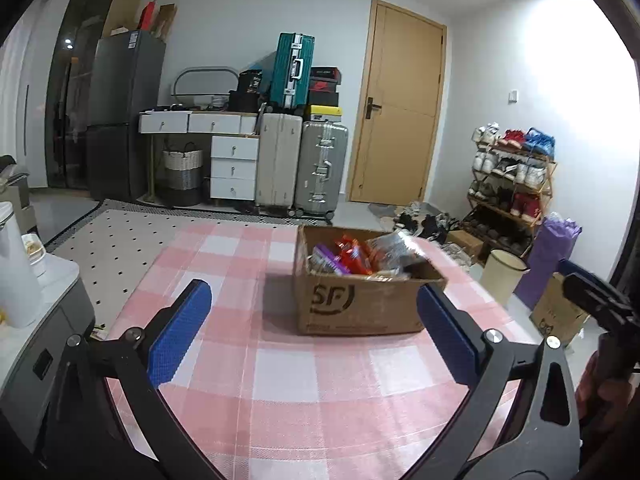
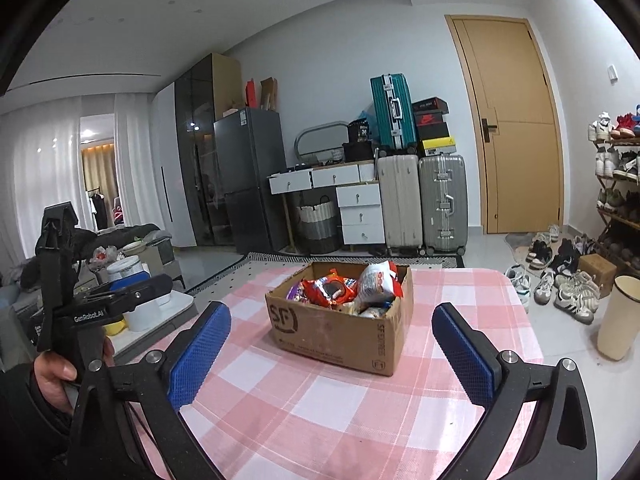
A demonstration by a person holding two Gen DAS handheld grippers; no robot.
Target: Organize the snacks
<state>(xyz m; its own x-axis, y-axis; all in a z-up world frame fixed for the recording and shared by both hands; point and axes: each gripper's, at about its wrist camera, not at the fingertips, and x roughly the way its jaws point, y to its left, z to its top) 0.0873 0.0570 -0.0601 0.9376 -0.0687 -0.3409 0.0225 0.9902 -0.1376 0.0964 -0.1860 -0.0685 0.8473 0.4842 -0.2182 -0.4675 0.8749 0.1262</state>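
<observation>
Sitting ahead of both wide-open, empty tools (image 1: pixel 314 328) (image 2: pixel 332 354): snack box (image 2: pixel 340 328) on checked tablecloth (image 2: pixel 320 412)

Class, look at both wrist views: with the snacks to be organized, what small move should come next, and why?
Probably ease the right hand-held gripper forward toward the cardboard box and its red snack packet. Both grippers, the left hand-held gripper included, stand open and empty, short of the box, and every snack sits inside it on the pink checked tablecloth.
</observation>
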